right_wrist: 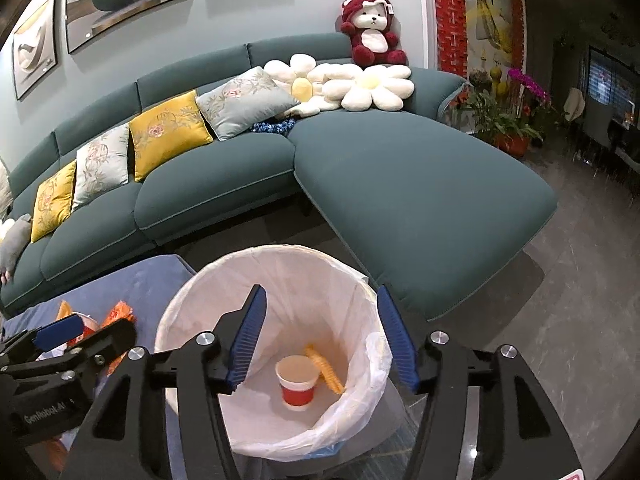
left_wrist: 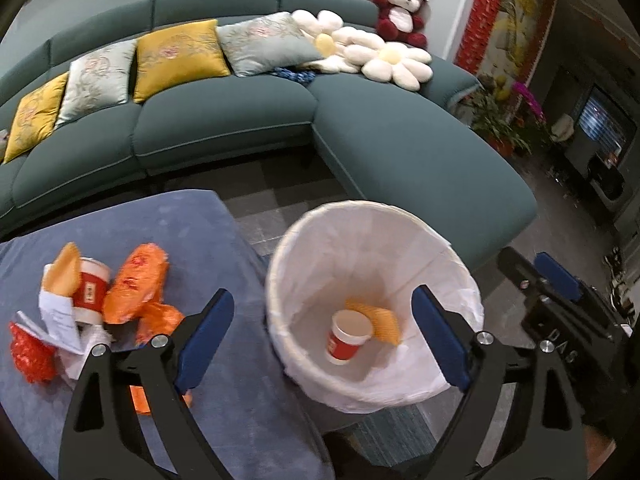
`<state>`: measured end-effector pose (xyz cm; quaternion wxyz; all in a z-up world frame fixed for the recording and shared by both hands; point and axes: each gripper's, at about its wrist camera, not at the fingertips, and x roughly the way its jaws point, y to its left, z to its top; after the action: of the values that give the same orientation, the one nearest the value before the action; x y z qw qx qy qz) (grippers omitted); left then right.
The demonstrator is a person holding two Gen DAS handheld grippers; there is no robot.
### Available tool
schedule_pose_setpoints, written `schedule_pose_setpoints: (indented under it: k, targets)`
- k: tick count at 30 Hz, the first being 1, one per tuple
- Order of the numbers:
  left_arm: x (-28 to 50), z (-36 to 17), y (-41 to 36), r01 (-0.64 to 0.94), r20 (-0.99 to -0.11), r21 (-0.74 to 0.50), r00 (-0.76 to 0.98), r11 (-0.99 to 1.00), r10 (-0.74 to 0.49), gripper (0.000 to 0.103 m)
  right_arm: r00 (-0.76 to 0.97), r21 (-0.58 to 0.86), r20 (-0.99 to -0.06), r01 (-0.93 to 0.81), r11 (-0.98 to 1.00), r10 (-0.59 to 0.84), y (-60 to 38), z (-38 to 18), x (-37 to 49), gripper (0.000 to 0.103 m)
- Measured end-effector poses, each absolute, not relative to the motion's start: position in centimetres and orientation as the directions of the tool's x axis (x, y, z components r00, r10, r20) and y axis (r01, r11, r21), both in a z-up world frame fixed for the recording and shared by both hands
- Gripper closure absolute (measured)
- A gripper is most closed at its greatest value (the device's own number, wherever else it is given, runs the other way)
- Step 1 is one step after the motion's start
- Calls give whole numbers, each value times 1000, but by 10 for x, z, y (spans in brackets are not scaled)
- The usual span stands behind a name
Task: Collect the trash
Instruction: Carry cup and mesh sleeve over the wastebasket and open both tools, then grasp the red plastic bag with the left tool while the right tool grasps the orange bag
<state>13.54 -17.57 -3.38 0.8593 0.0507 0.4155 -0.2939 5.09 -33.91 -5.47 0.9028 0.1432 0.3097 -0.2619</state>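
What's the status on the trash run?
Both claws open, empty: left claw, right claw, over the bin. Cup and wrapper in bin. Trash pile left on the table. Nothing in the way.

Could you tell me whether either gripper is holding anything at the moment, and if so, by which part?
Nothing is held. The left gripper and right gripper both have open, empty jaws above the bin.

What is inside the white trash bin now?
Inside the white trash bin, on the bag liner, stands a red paper cup, upright and open. A yellow ridged snack piece leans beside it. The bin's near wall hides part of the bottom.
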Motion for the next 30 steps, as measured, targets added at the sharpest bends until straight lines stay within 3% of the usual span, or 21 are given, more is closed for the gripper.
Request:
schedule_pose_setpoints:
  k: [15,30]
  targets:
    - [149,-22,-44,335,-728,-124,609,934,-315,16,723,75,-618,444,893,-308,-254,-33,74,40]
    - [173,-68,100,111,-775,-23,626,994,-88,10,717,71,-682,264,962,-146,-128,-62,125,36]
